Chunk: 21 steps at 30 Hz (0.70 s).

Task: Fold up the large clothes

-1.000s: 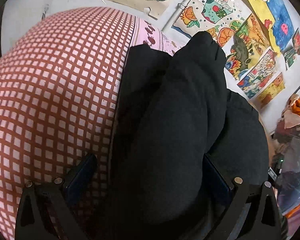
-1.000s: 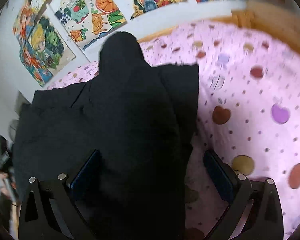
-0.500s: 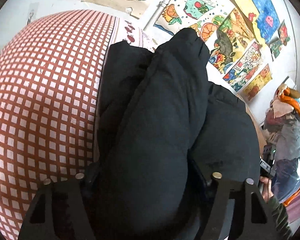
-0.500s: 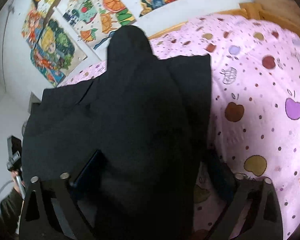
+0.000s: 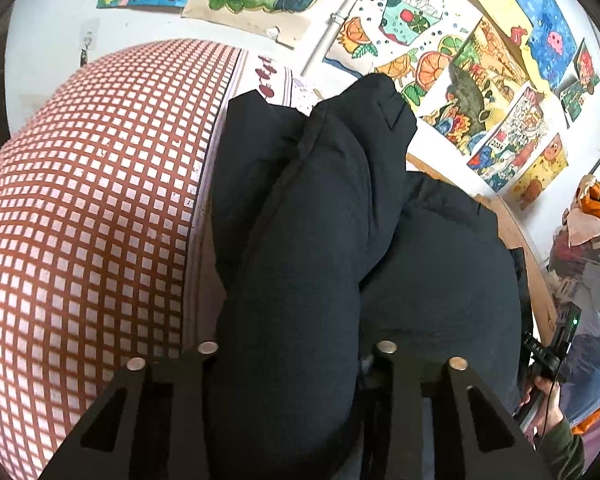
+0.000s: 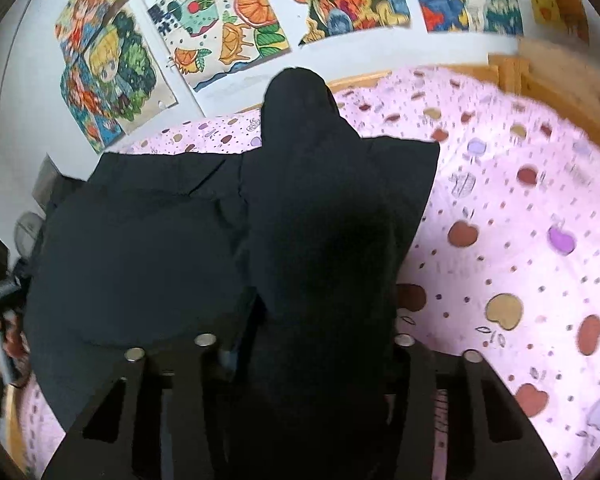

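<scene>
Left wrist: black jacket (image 5: 320, 240) between closing jaws | right wrist: same (image 6: 300, 240)

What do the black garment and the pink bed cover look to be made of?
Black garment: likely a padded, matte synthetic shell; it bulges in thick, rounded rolls with soft seams. Pink bed cover: probably thin woven cotton, matte, with printed apples and dots, lying smooth.

The black padded jacket (image 5: 300, 280) bulged over my left hand-held gripper (image 5: 292, 360), hiding its pads and the pinch itself. My right hand-held gripper (image 6: 300, 352) was buried likewise. The far right of the bed (image 6: 540, 240) blurred, its wooden frame (image 6: 540, 76) smeared.
</scene>
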Each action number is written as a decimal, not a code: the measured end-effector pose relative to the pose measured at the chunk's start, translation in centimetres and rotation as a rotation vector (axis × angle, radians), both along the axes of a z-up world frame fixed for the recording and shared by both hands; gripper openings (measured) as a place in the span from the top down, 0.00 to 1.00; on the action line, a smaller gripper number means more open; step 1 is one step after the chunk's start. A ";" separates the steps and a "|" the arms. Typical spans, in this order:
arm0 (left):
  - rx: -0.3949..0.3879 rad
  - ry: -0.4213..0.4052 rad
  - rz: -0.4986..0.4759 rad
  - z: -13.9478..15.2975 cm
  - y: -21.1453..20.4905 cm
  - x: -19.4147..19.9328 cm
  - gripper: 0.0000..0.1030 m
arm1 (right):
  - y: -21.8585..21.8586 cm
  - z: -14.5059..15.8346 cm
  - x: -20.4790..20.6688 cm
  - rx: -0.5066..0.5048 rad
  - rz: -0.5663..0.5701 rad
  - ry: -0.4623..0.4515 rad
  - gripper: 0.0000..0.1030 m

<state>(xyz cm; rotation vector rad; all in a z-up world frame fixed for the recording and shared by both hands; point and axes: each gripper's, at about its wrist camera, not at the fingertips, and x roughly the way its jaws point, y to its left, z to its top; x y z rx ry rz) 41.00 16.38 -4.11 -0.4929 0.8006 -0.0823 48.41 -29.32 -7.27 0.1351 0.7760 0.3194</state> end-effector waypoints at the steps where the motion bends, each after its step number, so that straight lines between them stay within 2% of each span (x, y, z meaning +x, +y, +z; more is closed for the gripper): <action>1: -0.005 -0.006 0.008 0.3 -0.1 -0.3 0.70 | 0.1 0.4 -0.3 -0.021 -0.006 -0.010 0.69; 6: -0.058 -0.036 0.023 1.4 0.3 -1.6 0.75 | 0.3 2.2 -1.6 -0.065 -0.040 -0.048 0.79; 8: -0.084 -0.049 0.018 1.7 0.7 -2.2 0.76 | 0.1 3.3 -2.2 -0.056 -0.044 -0.076 0.84; 12: -0.112 -0.063 0.013 2.8 1.0 -3.2 0.77 | 0.8 5.3 -3.2 -0.035 -0.023 -0.134 0.87; 15: -0.101 -0.079 0.006 3.7 1.1 -4.2 0.78 | 1.6 7.0 -4.2 -0.043 -0.003 -0.181 0.88; 21: -0.048 -0.111 -0.022 5.0 1.1 -6.7 0.78 | 1.5 10.3 -6.1 0.007 0.007 -0.252 0.88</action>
